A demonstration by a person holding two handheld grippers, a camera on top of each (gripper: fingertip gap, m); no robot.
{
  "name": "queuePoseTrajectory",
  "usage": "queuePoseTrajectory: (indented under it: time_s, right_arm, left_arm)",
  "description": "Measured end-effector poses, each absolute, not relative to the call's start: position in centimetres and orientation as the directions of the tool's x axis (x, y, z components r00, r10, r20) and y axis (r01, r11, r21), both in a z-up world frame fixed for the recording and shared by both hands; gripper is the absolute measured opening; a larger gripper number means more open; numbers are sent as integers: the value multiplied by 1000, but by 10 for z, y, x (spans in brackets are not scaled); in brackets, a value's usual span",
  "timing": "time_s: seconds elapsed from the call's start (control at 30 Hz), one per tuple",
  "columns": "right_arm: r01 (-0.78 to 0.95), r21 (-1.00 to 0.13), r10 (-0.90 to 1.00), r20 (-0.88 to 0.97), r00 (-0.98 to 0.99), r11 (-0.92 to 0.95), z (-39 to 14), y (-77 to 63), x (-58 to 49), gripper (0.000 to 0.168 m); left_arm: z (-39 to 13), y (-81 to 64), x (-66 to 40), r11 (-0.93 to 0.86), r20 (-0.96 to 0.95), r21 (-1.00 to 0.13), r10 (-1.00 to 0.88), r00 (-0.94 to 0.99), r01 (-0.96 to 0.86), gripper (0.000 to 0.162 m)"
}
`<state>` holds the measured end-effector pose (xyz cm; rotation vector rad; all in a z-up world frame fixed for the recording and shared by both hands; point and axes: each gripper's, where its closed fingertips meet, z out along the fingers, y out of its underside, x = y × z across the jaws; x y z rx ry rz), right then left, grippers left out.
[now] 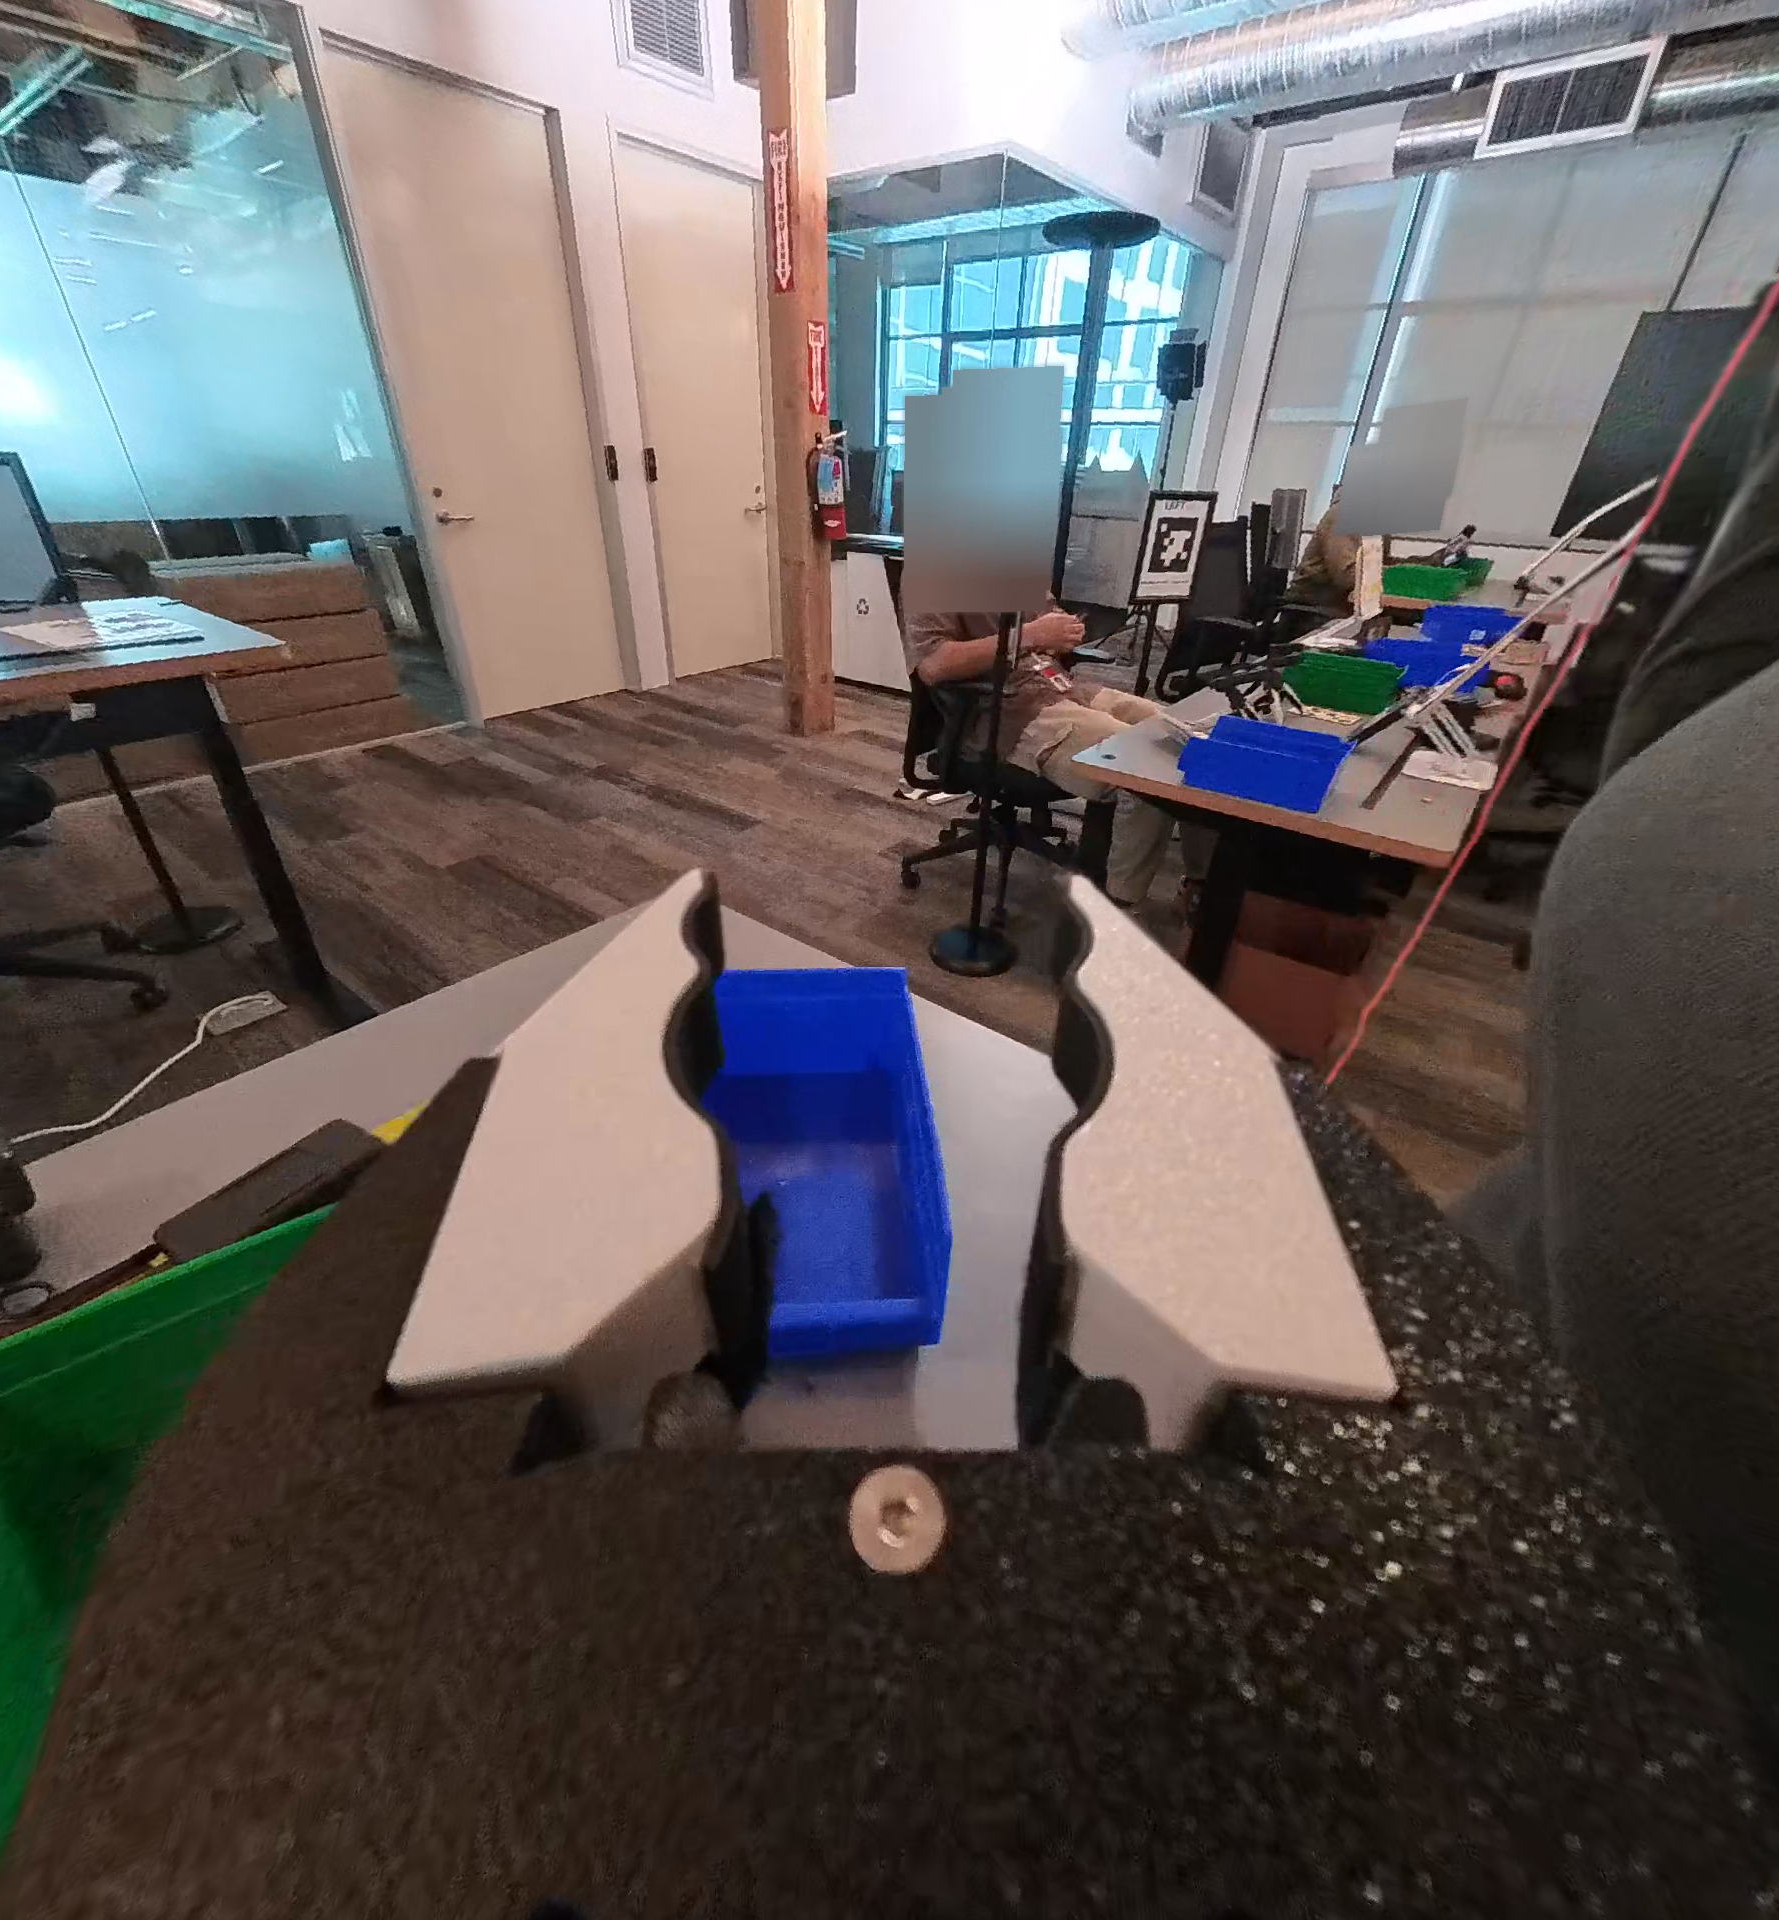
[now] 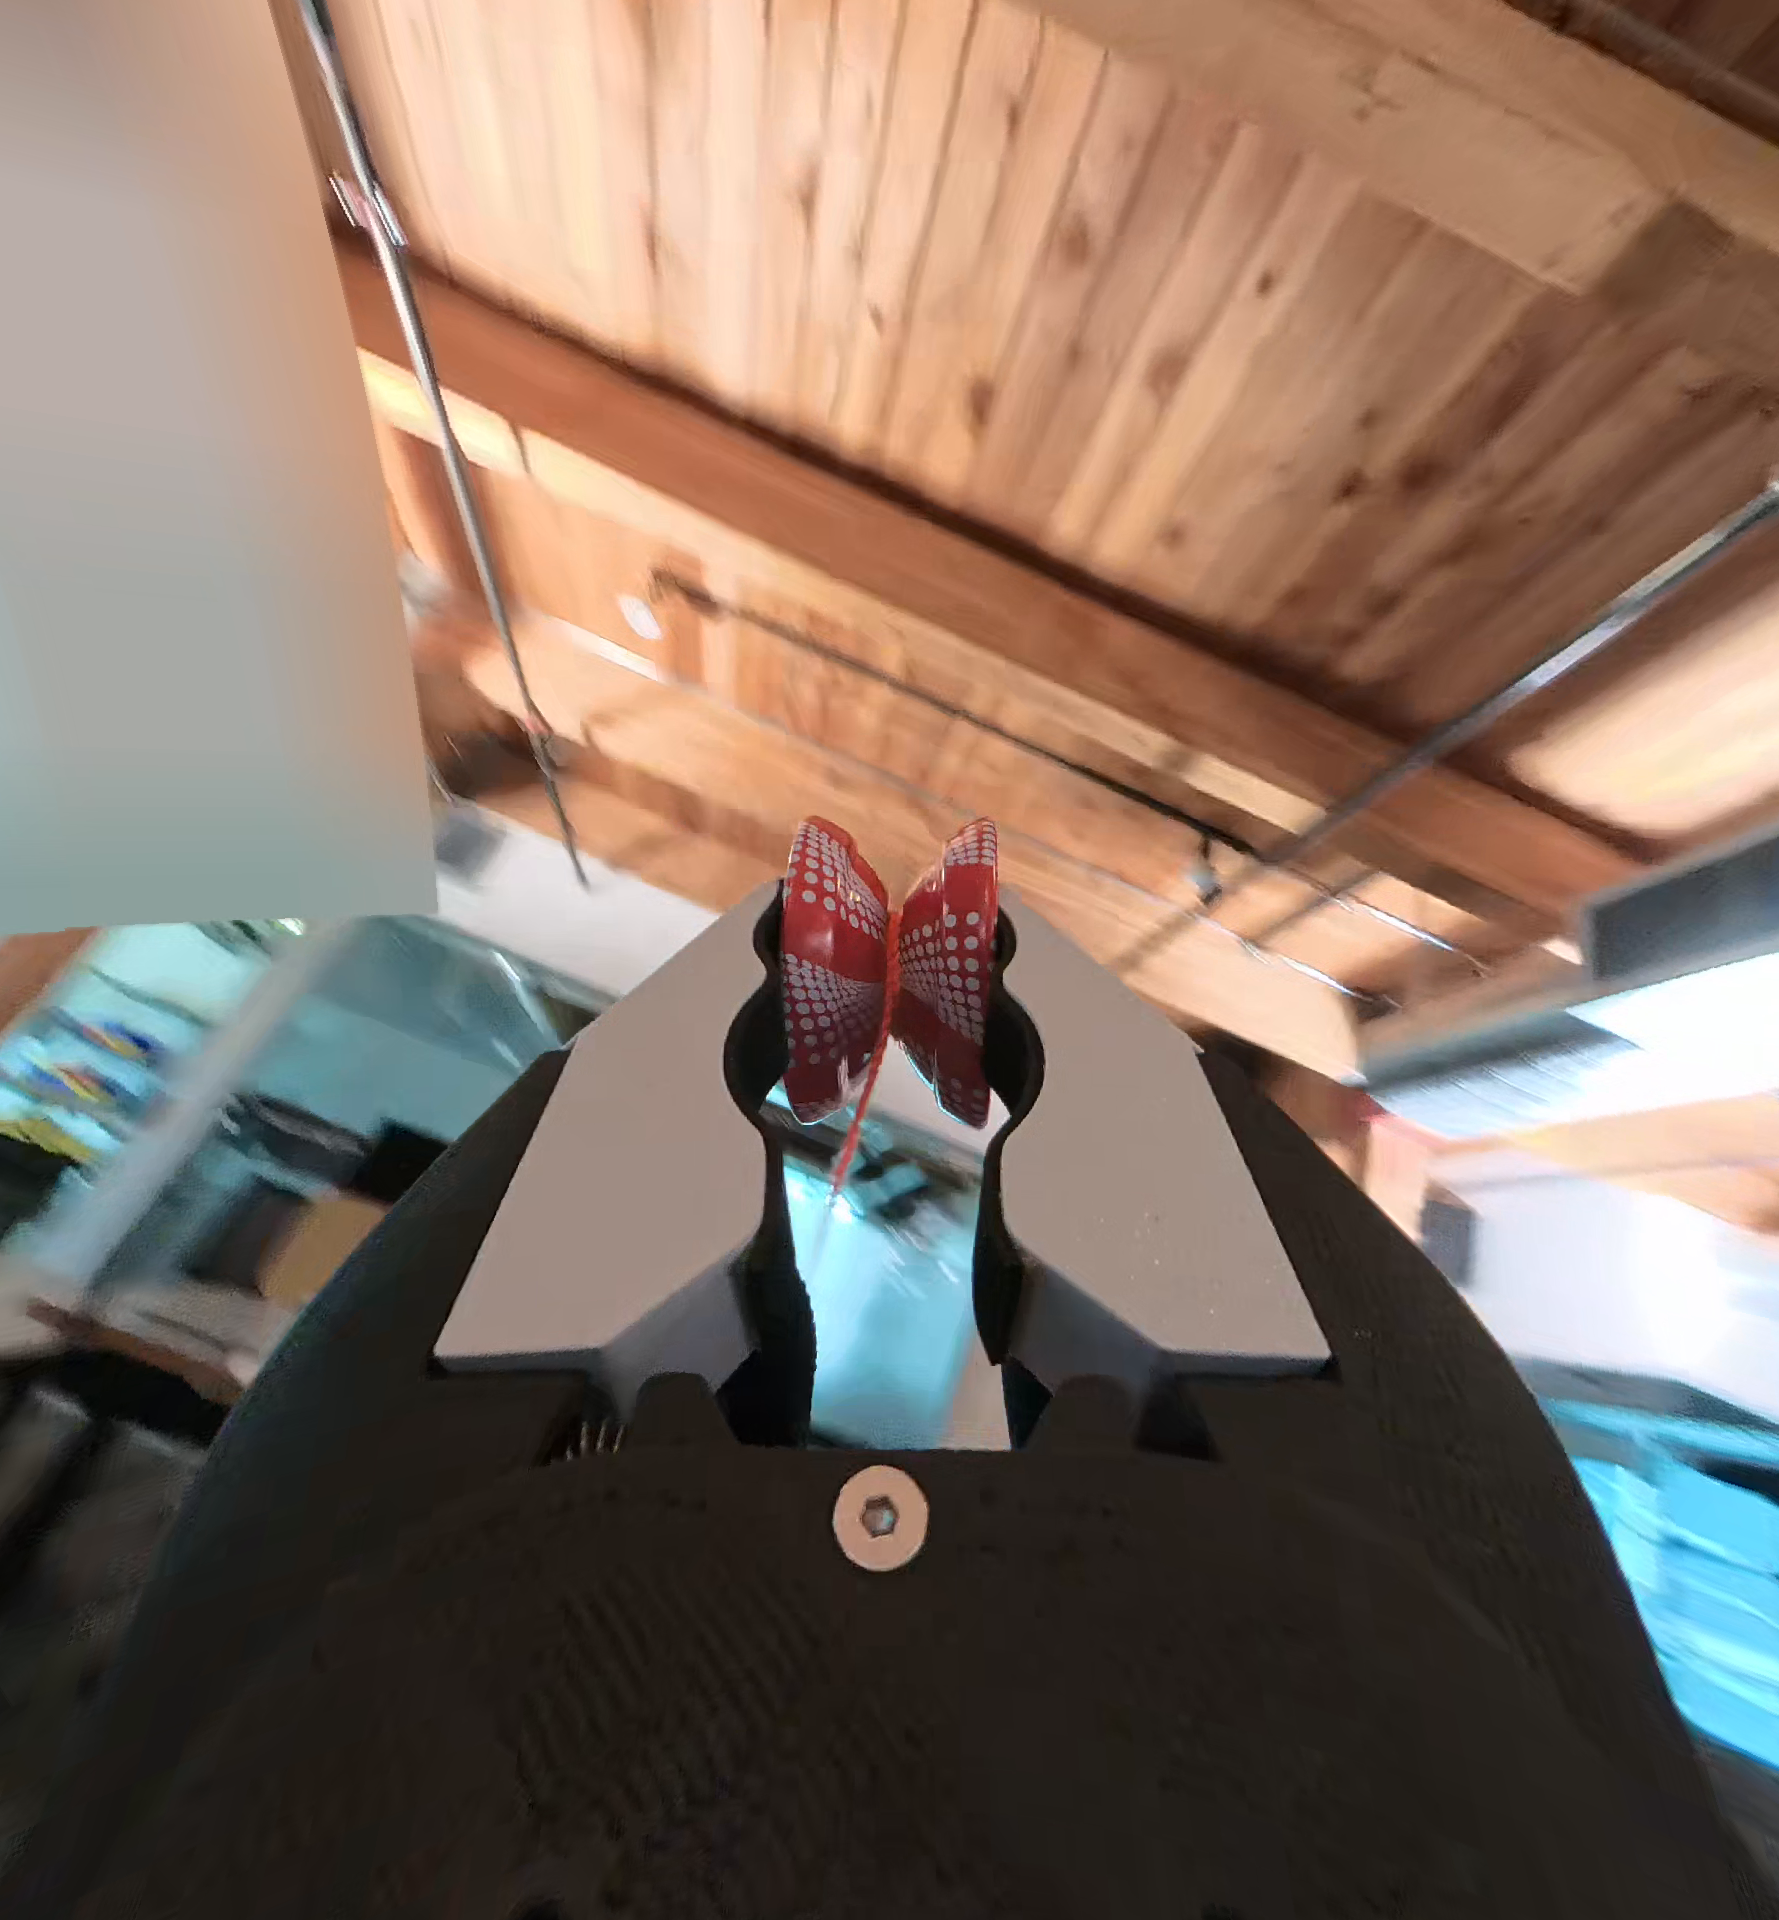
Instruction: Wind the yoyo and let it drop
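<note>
In the right wrist view, my right gripper [image 2: 890,914] is shut on a red yoyo with white dots [image 2: 843,987], gripping its two outer faces at the fingertips. The gripper points up toward a wooden ceiling. A red string [image 2: 857,1117] comes out of the yoyo's groove and hangs down between the fingers. In the left wrist view, my left gripper [image 1: 890,904] is open and empty above a grey table [image 1: 989,1195]. The red string [image 1: 1563,665] runs as a taut slanted line at the far right, apart from the left fingers.
An empty blue bin [image 1: 843,1174] sits on the table right under the left fingers. A green bin [image 1: 54,1455] is at the lower left. A dark sleeve [image 1: 1695,1039] fills the right side. A seated person [image 1: 1020,696], a pole stand [image 1: 978,831] and a work table with bins [image 1: 1269,764] are farther off. The tips of one gripper are about 55 cm away from the tips of the other.
</note>
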<state>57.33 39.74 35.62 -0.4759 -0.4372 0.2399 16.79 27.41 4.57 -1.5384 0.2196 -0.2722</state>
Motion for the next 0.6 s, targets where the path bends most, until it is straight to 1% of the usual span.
queuePoseTrajectory:
  time_s: [0.03, 0.1, 0.23, 0.33, 0.37, 0.47, 0.5, 0.6]
  right_arm:
    - [-88, -517, 304, 350, 886, 851, 352, 402, 574, 32]
    - [-64, -605, 338, 351, 873, 794, 333, 419, 565, 32]
    - [-140, -799, 549, 263, 793, 585, 273, 463, 528, 32]
    - [-184, -893, 693, 174, 700, 410, 223, 484, 498, 33]
    - [-200, -910, 723, 140, 676, 363, 210, 487, 491, 33]
    - [-276, -931, 812, 36, 583, 239, 182, 482, 476, 33]
    - [-310, -930, 838, -1, 545, 200, 177, 478, 473, 33]
    - [-370, -922, 865, -88, 494, 117, 164, 470, 473, 33]
  left_arm:
    - [45, 277, 168, 12, 42, -999, -324, 945, 48, 60]
    - [43, 283, 171, 6, 56, -998, -362, 930, 63, 55]
    - [43, 298, 182, -27, 56, -998, -432, 900, 49, 53]
    - [38, 318, 192, -68, 50, -998, -482, 875, 19, 55]
    - [37, 325, 192, -83, 58, -996, -483, 873, 21, 62]
    - [34, 351, 201, -152, 110, -988, -499, 859, 38, 93]
    - [34, 358, 209, -169, 116, -985, -523, 844, 31, 99]
    - [39, 372, 240, -158, 94, -987, -620, 779, -6, 100]
